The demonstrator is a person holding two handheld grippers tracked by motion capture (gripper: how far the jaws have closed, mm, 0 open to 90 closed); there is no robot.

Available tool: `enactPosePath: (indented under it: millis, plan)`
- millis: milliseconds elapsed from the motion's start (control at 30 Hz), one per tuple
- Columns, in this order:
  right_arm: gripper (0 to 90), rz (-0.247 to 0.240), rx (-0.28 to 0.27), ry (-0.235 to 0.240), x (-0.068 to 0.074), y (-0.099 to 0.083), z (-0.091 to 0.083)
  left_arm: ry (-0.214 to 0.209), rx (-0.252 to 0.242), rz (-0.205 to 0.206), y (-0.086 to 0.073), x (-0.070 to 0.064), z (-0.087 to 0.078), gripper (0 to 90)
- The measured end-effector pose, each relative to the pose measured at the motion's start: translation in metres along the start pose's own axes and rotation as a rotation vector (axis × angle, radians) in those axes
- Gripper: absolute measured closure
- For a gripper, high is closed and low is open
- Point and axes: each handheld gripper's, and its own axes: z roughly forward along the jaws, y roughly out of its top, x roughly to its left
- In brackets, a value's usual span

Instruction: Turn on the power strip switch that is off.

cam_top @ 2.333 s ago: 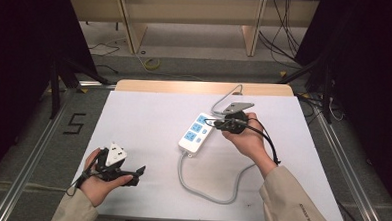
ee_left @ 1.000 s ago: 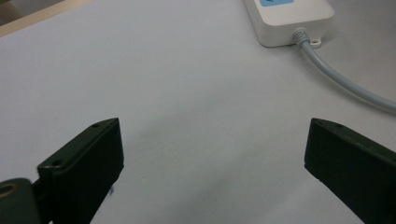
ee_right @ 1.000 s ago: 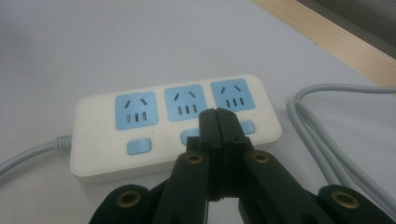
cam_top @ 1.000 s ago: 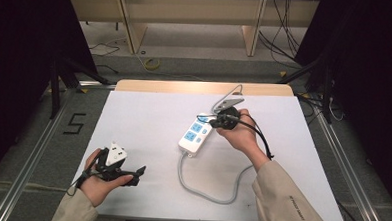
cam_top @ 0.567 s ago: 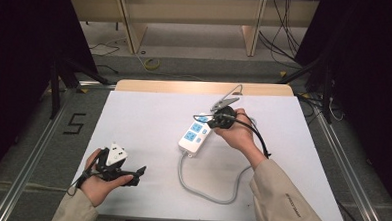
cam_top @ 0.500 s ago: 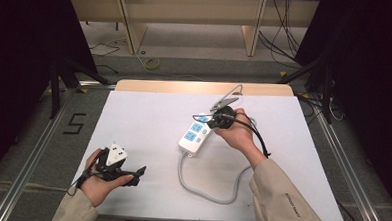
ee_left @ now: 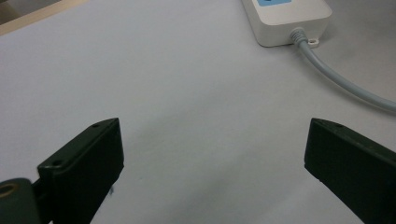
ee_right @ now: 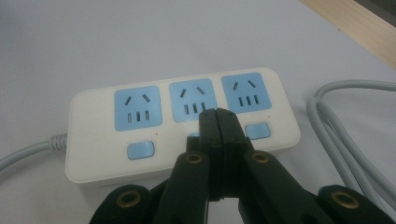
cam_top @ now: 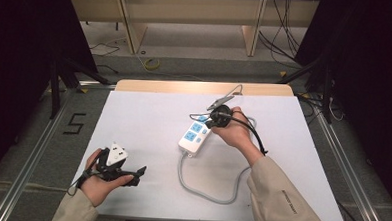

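Right claw (ee_right: 218, 122), jaws clenched together on nothing, hovers over the middle switch of the white power strip (ee_right: 182, 126), its tips aimed down at the row of blue buttons. In the high view the strip (cam_top: 197, 136) lies mid-counter (cam_top: 148, 123), long axis running from near-left to far-right, cord (cam_top: 205, 191) leaving its near end. Left claw (ee_left: 212, 158), released wide, rests well apart near the counter's front-left corner.

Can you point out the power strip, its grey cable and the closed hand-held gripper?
Power strip (ee_right: 93, 140): right gripper view, white top face.
Cable (ee_left: 336, 84): left gripper view, stretch near the strip.
Right hand-held gripper (ee_right: 217, 122): right gripper view, closed tips.
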Motion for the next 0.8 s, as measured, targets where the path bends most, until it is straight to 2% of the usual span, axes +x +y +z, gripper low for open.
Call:
enactPosePath:
  millis: [567,800]
  plan:
    - [90.0,-0.03,0.067,0.011,0.003,0.007,0.015,-0.005,-0.001,0.0,0.0,-0.001,0.001,4.4]
    - [90.0,-0.025,0.092,0.014,0.004,0.009,0.02,-0.006,-0.002,0.0,0.0,-0.001,0.001,4.4]
